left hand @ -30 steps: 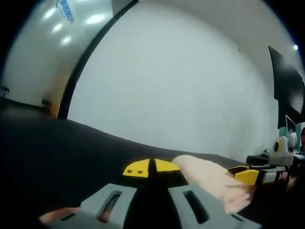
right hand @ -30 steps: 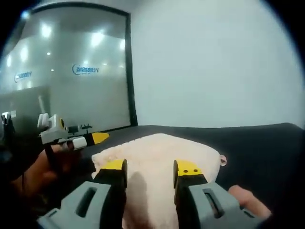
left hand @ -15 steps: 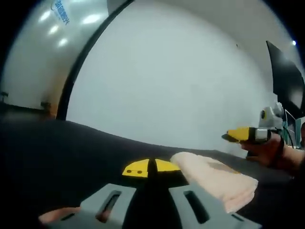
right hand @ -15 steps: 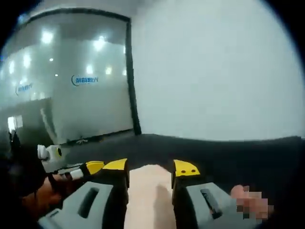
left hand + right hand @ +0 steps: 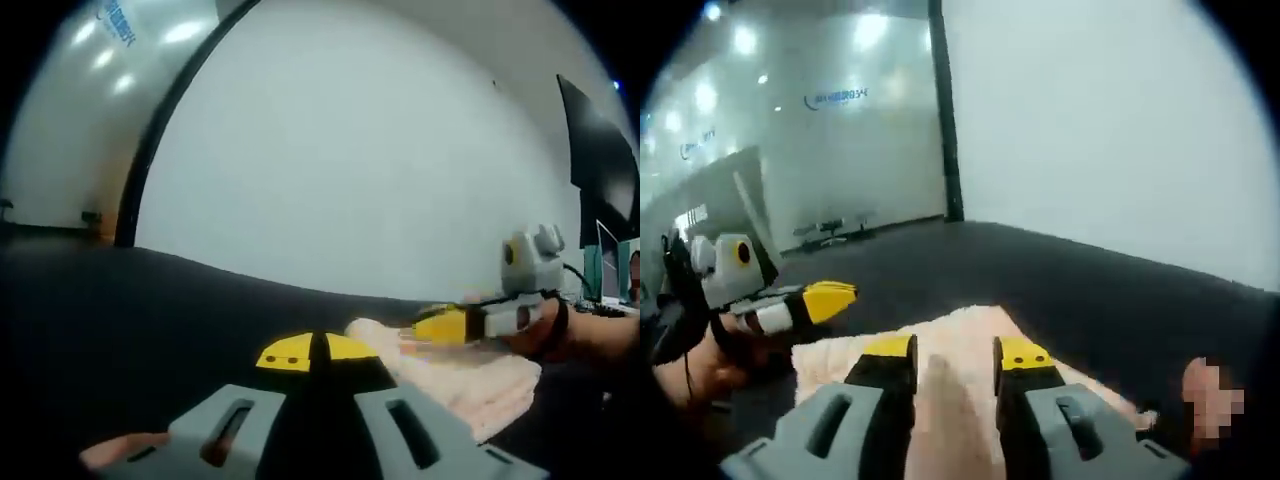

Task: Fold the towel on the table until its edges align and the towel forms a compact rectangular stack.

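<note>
Your left gripper [image 5: 318, 352] and right gripper [image 5: 952, 357] both had grey slotted jaw bodies with yellow tips bearing small dark dots, and a black strap circled the wrist [image 5: 560, 325] behind your right gripper's white housing.

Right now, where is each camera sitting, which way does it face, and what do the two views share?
Left gripper view: rides the left gripper, low over the black table, facing the white wall; a fingertip shows at the bottom edge.
Right gripper view: rides the right gripper, above the towel, facing a glass partition; the person's hand shows.
Shared: the towel, the table and each other's gripper.
</note>
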{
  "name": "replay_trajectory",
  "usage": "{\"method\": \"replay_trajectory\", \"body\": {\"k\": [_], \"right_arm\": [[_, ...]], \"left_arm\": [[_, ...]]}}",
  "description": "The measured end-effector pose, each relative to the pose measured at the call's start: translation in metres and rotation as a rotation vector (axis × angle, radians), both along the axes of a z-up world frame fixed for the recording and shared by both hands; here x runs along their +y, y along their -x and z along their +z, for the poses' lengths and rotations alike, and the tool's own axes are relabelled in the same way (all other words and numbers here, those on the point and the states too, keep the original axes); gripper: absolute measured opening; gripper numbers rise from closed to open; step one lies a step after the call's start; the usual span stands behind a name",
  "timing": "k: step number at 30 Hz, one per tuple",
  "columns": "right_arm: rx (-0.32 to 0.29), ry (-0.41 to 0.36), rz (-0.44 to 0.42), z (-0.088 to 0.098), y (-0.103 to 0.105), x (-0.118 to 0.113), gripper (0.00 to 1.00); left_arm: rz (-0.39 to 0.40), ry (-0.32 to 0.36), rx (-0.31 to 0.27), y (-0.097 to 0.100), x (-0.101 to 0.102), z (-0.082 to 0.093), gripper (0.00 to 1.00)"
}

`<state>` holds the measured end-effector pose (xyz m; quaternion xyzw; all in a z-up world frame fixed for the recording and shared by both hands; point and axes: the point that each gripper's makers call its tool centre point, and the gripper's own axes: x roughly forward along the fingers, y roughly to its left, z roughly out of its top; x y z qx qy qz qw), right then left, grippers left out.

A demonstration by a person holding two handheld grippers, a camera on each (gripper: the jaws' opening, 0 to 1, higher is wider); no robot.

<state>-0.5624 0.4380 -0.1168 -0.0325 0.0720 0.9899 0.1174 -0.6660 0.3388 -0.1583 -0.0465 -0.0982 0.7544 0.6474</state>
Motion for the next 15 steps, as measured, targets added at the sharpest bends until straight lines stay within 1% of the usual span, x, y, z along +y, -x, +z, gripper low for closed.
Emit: {"method": "replay_trajectory", "body": {"k": [1, 2, 3, 4, 5, 6, 7, 8, 9, 10, 11, 12, 13, 14, 15], "right_arm": [[0.000, 0.009, -0.030, 0.003, -0.016, 0.009, 0.28], [-0.024, -0.005, -0.060, -0.001, -0.032, 0.017, 0.29], [-0.046, -0.021, -0.070, -0.009, -0.039, 0.021, 0.31], [-0.068, -0.022, -0.066, -0.019, -0.044, 0.019, 0.31], [-0.102, -0.013, -0.044, -0.034, -0.045, 0.014, 0.33], [-0.132, 0.005, -0.013, -0.050, -0.044, 0.007, 0.35], [-0.182, 0.027, 0.029, -0.068, -0.042, -0.003, 0.35], [-0.228, 0.021, 0.032, -0.084, -0.042, -0.007, 0.36], [-0.218, -0.060, 0.002, -0.087, -0.037, 0.003, 0.36], [-0.177, -0.118, 0.006, -0.082, -0.030, 0.008, 0.35], [-0.174, -0.100, 0.010, -0.083, -0.030, 0.008, 0.35], [-0.165, -0.069, 0.001, -0.082, -0.033, 0.006, 0.35], [-0.168, -0.056, 0.002, -0.081, -0.035, 0.008, 0.35], [-0.165, -0.061, 0.002, -0.074, -0.040, 0.007, 0.35], [-0.143, -0.077, -0.007, -0.066, -0.045, 0.008, 0.35]], "left_arm": [[-0.013, -0.011, 0.001, -0.004, -0.001, 0.003, 0.07], [-0.037, -0.031, 0.001, -0.008, 0.001, 0.007, 0.07], [-0.064, -0.059, -0.002, -0.013, 0.002, 0.012, 0.08], [-0.097, -0.101, -0.012, -0.024, -0.002, 0.022, 0.09], [-0.128, -0.152, -0.009, -0.034, -0.007, 0.033, 0.09], [-0.188, -0.250, 0.008, -0.049, -0.014, 0.051, 0.09], [-0.263, -0.302, 0.010, -0.066, -0.019, 0.060, 0.10], [-0.300, -0.290, 0.014, -0.076, -0.019, 0.060, 0.11], [-0.298, -0.241, 0.061, -0.078, -0.008, 0.051, 0.13], [-0.290, -0.165, 0.106, -0.082, 0.001, 0.037, 0.14], [-0.295, -0.050, 0.134, -0.086, 0.009, 0.018, 0.14], [-0.306, 0.031, 0.158, -0.091, 0.015, 0.003, 0.14], [-0.310, 0.080, 0.196, -0.087, 0.023, -0.006, 0.14], [-0.310, 0.078, 0.227, -0.089, 0.025, -0.006, 0.14], [-0.302, 0.073, 0.222, -0.095, 0.023, -0.006, 0.14]]}}
